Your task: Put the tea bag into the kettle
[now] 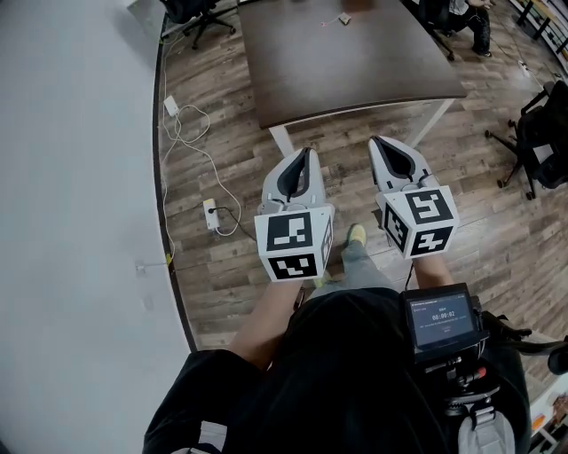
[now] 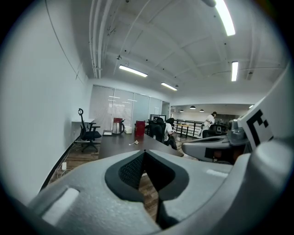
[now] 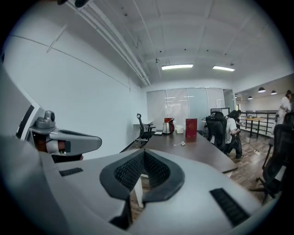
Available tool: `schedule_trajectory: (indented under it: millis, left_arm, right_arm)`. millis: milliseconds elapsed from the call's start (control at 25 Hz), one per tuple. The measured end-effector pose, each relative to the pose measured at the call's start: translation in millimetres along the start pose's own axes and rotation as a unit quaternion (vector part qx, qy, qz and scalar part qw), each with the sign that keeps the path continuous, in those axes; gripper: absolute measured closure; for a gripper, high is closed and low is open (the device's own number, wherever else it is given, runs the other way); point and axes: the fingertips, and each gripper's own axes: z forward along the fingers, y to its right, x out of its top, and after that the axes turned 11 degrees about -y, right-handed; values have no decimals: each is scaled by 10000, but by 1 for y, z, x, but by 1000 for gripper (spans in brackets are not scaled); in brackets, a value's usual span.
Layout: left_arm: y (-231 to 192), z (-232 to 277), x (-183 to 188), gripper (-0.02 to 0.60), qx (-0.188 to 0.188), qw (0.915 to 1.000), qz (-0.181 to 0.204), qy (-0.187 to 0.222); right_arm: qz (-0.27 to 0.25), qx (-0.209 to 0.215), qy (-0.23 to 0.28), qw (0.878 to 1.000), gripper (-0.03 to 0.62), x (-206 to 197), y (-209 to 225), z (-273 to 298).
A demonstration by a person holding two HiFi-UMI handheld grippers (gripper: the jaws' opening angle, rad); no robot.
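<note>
A silver kettle (image 2: 118, 125) with a red lid stands at the far end of a long dark table (image 2: 115, 146); the right gripper view shows the same kettle (image 3: 169, 125). A small tea bag (image 2: 136, 143) with a string lies alone on the tabletop, nearer than the kettle; it is also visible as tea bag (image 3: 182, 143) and tea bag (image 1: 342, 19). My left gripper (image 1: 306, 155) and right gripper (image 1: 379, 142) are held side by side over the wood floor, short of the table's near edge. Both are shut and hold nothing.
A red box (image 3: 191, 126) and a small white box (image 3: 179, 130) stand near the kettle. Black office chairs (image 2: 88, 133) line the white wall, and a seated person (image 3: 232, 131) is at the table's right. A power strip with cables (image 1: 211, 213) lies on the floor at the left.
</note>
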Motion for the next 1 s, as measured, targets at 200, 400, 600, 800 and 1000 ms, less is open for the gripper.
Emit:
schedule_trajectory:
  millis: [200,400,600,800,1000]
  left_arm:
    - [9,0,7,578,-30,9999,134,78]
    - [22,72,42,578,75,9995,290,-80]
    - [32,118,56,578,120,9992,312,-222]
    - [33,139,67,578,214,9988,322,-286]
    - [28,151,72,578,185,9989,301,-312]
  right_arm:
    - [-114,31,192,9997,588,7,2,-4]
    - [69,133,224,9996,588,31,73,37]
    - [141,191,180,9996,588,38,117,62]
    - [137,324,40,9994,588,37,127,79]
    - [157,400,-7,9991,588,40,128,92]
